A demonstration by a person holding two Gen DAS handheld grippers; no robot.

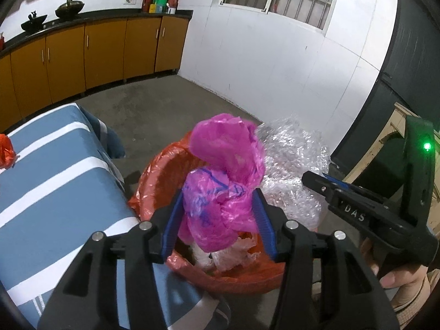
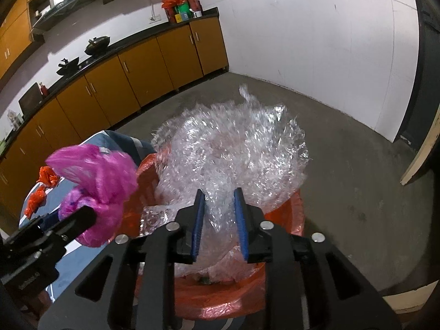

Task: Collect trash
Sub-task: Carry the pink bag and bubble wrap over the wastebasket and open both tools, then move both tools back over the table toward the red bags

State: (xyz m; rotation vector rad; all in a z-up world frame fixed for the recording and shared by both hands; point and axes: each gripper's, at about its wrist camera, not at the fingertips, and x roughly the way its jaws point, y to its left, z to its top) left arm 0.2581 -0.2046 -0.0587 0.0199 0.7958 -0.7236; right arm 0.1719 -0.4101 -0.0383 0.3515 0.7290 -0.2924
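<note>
Both grippers loaded over the bin [image 1: 154, 181], which sits on the floor just beside the striped table [image 1: 55, 165]. My left gripper [image 1: 220, 211] is clamped on the pink bag [image 1: 225, 165], held above the bin mouth. My right gripper [image 2: 218, 220] is closed on the bubble wrap [image 2: 233, 148], bulk of it puffed up over the far rim.

Risks as I see them:
- bubble wrap is springy and sits mostly above the rim; if I let go without pushing it down, it likely rebounds and spills to the floor
- bin already has crumpled plastic inside, so the pink bag may perch on top and slide off
- the orange liner [image 2: 291, 214] is loose on the rim; pressing down could drag it in
- grippers are near each other, so a collision is possible if both descend together
- orange scraps [image 2: 41, 189] remain on the table, easy to miss

Writing: "DAS" embossed on the right gripper body, seen from the left wrist. Blue print on the pink bag is unreadable
</note>
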